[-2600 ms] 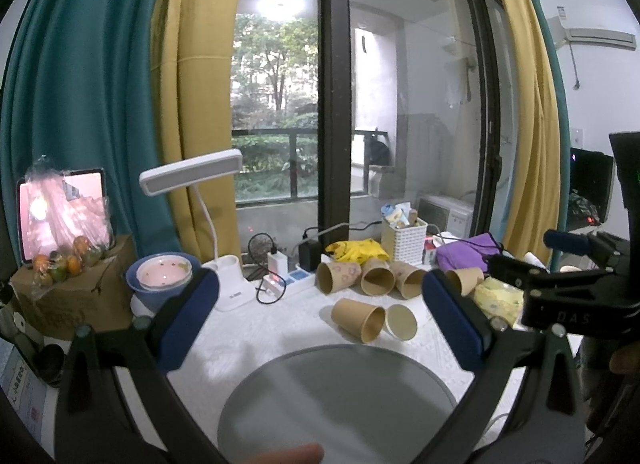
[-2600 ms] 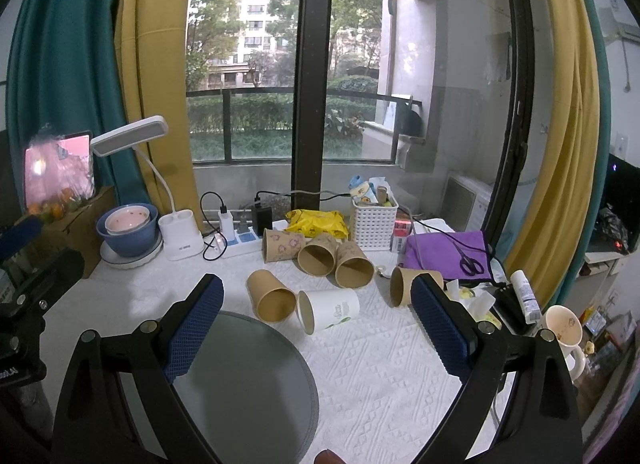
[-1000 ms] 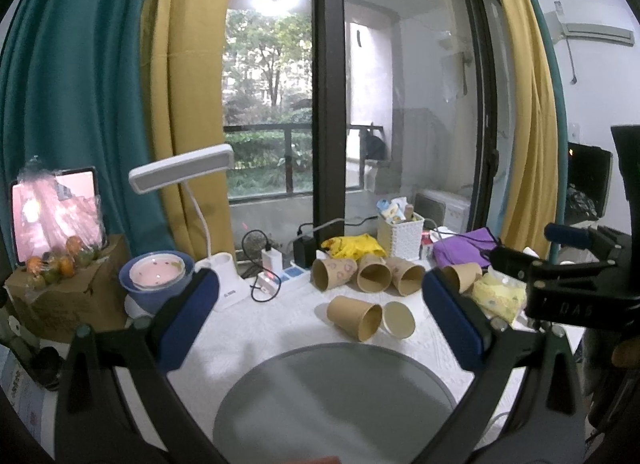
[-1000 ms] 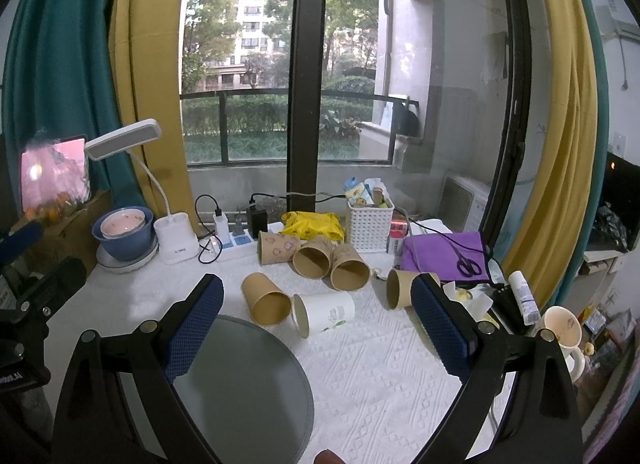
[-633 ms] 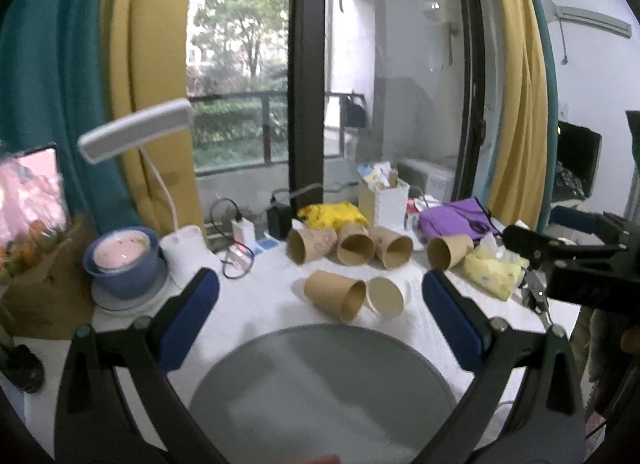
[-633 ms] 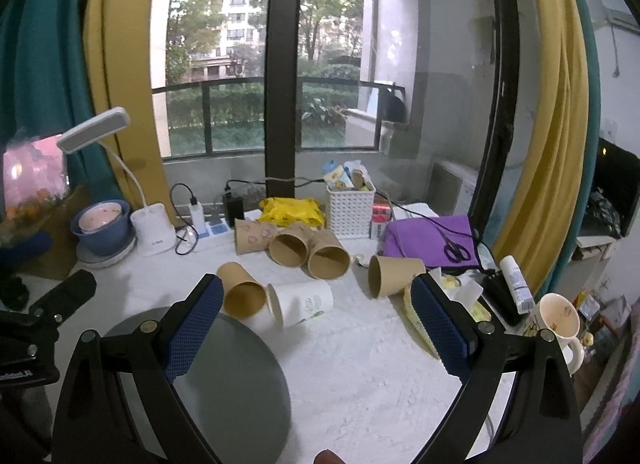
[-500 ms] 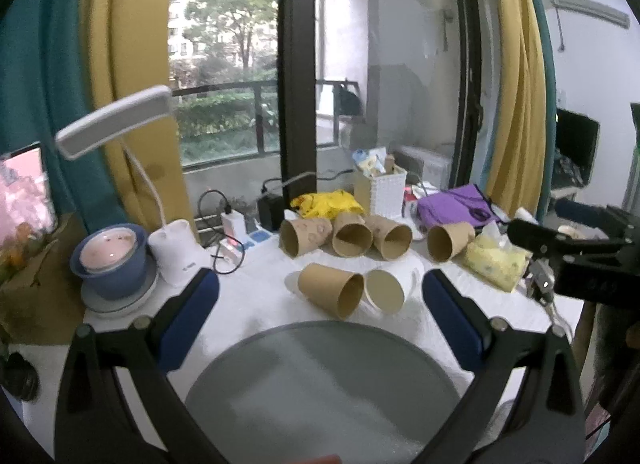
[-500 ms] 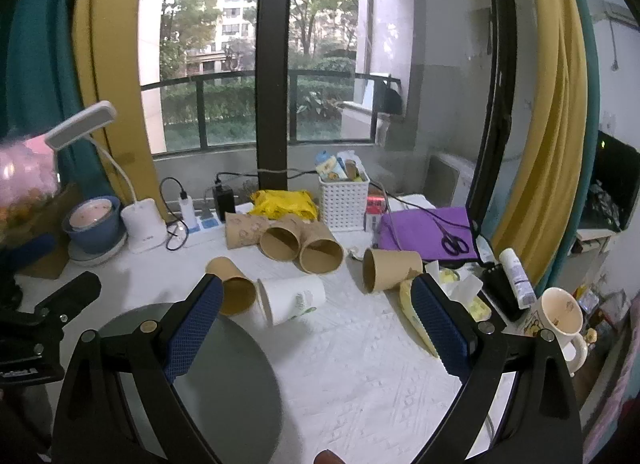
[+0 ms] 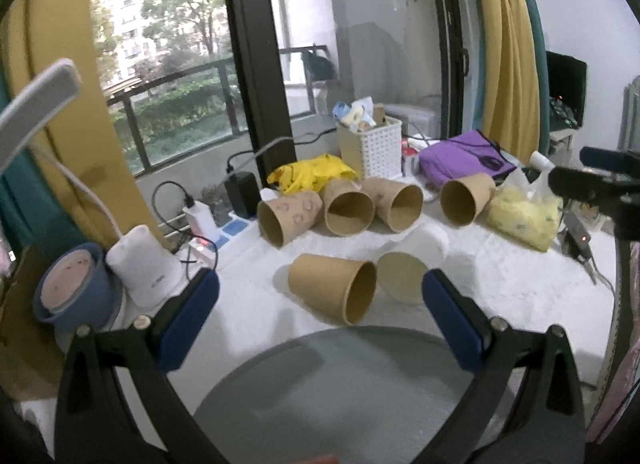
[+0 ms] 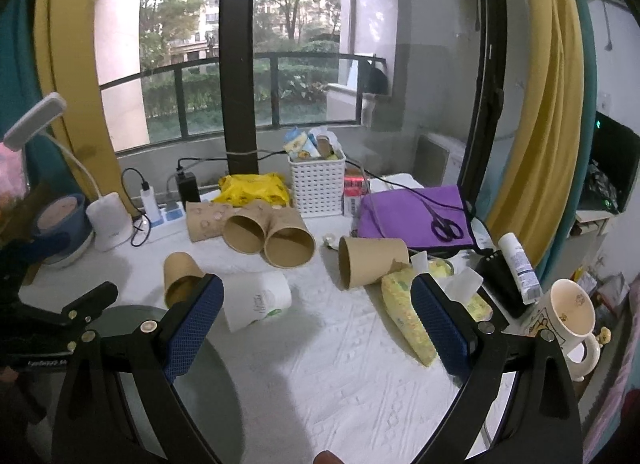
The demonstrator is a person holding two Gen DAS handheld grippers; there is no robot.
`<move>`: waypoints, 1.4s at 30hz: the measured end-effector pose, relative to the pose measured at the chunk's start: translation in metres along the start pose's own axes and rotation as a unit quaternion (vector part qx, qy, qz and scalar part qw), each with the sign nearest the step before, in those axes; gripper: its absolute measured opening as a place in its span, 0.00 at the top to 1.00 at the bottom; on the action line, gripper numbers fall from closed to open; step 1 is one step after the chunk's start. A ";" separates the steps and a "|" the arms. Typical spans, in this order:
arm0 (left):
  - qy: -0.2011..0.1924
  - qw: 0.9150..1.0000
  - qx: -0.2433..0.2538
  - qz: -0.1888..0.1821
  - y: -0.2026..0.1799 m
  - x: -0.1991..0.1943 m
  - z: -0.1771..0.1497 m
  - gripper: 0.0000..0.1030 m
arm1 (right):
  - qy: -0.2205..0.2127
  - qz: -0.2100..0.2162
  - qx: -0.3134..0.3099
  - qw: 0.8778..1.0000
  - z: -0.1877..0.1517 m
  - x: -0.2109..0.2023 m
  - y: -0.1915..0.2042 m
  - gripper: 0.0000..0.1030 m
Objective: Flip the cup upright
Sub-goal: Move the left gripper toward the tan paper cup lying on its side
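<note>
- The left gripper (image 9: 320, 304) hangs over the round grey mat (image 9: 352, 396), jaws wide apart with nothing between them.
- The right gripper (image 10: 316, 312) is over the white tablecloth (image 10: 340, 364) beside the mat, jaws likewise spread and gripping nothing.
- A brown paper cup (image 9: 334, 288) lies on its side just beyond the far edge of the mat, mouth facing the left wrist camera.
- A white paper cup (image 10: 258, 300) lies on its side just beside the brown one, on the side away from the desk lamp (image 9: 140, 264); whether the two touch cannot be told.
- Farther from the mat, three more brown cups (image 9: 340, 211) lie tipped over in a tight row in front of a white basket (image 10: 318, 185).
- Another brown cup (image 10: 372, 262) lies alone on its side, well apart from the mat, next to a yellow tissue pack (image 10: 412, 316).
- A mug (image 10: 568, 312) stands upright at the table edge farthest from the mat.
</note>
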State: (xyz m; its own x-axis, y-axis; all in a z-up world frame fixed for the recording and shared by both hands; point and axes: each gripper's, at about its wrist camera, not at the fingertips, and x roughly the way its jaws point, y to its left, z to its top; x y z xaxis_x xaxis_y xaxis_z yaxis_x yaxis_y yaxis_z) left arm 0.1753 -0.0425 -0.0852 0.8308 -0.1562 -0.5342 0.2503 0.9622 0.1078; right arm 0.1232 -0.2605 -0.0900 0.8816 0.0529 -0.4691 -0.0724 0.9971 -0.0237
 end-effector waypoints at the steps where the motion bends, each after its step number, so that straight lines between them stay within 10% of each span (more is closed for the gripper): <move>1: 0.004 1.000 0.005 -0.005 0.001 0.007 0.000 0.01 | 0.002 0.003 0.001 1.000 0.001 0.003 -0.001 0.06; 10: 0.036 0.997 0.043 -0.054 0.005 0.056 0.004 0.01 | 0.014 0.022 0.013 1.000 0.006 0.030 0.000 0.06; 17: 0.066 0.994 -0.022 -0.086 0.021 0.084 0.011 0.01 | 0.026 0.031 0.021 0.999 0.004 0.046 -0.002 0.06; 32: 0.171 0.970 -0.173 -0.008 0.026 0.136 0.003 0.02 | 0.027 0.043 0.029 0.998 0.005 0.061 -0.011 0.06; 42: 0.181 0.960 -0.202 -0.067 0.034 0.130 -0.005 0.37 | 0.033 0.052 0.033 0.998 0.003 0.067 -0.012 0.06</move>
State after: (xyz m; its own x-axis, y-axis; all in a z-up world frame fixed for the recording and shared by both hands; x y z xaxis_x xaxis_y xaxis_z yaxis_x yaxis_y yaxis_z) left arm 0.2895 -0.0286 -0.1550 0.5589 -0.2675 -0.7849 0.0692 0.9583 -0.2773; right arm 0.1846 -0.2685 -0.1184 0.8388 0.1538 -0.5223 -0.1283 0.9881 0.0850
